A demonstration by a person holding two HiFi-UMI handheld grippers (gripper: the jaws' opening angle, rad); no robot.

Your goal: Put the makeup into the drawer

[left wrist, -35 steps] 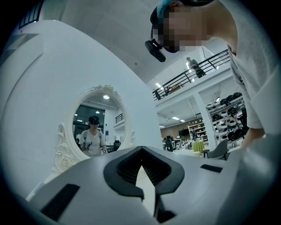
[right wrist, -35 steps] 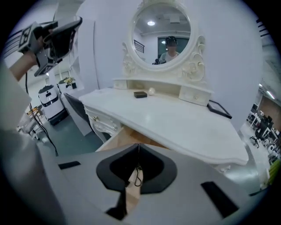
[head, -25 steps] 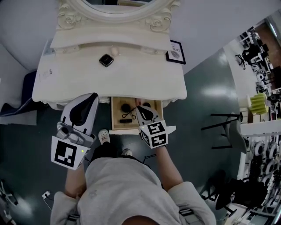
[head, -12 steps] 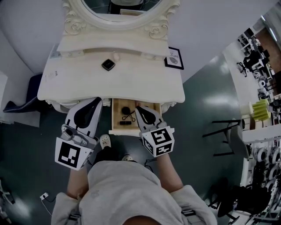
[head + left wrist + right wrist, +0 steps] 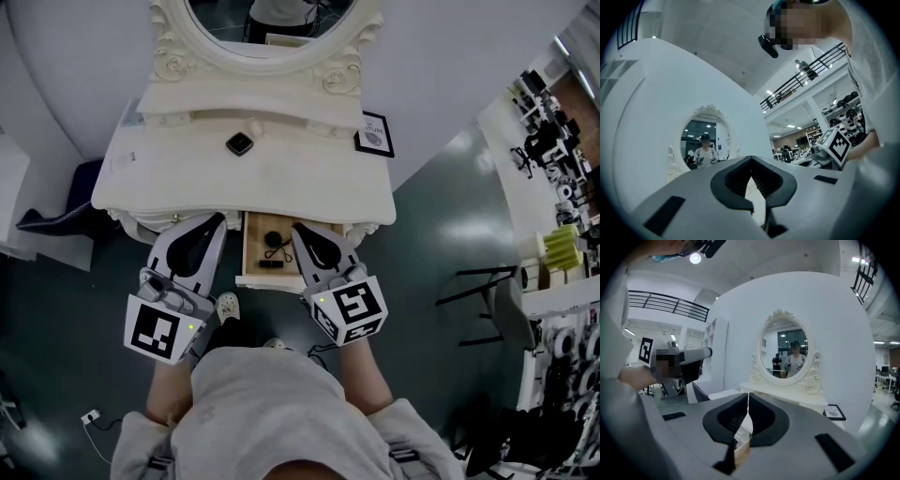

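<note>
A white vanity (image 5: 187,192) has its wooden drawer (image 5: 251,246) pulled open below the top. Dark makeup pieces lie in the drawer: a round one (image 5: 273,238) and a small black stick (image 5: 269,265). A black compact (image 5: 240,143) rests on the vanity top. My left gripper (image 5: 218,218) is shut and empty, just left of the drawer. Over the drawer's right part my right gripper (image 5: 297,228) is shut too, holding nothing. The left gripper view shows closed jaws (image 5: 751,159) before the mirror. In the right gripper view the jaws (image 5: 748,395) point at the vanity.
An oval mirror (image 5: 272,19) in an ornate frame stands at the vanity's back. A small framed card (image 5: 373,133) stands at the top's right end. Dark cloth (image 5: 56,220) lies on the floor at the left. Shelving and a stand (image 5: 487,281) fill the right side.
The head view has shifted, so the vanity sits lower and more mirror shows. Both grippers stay shut by the drawer's front, drawn slightly back toward me. Nothing was picked up.
</note>
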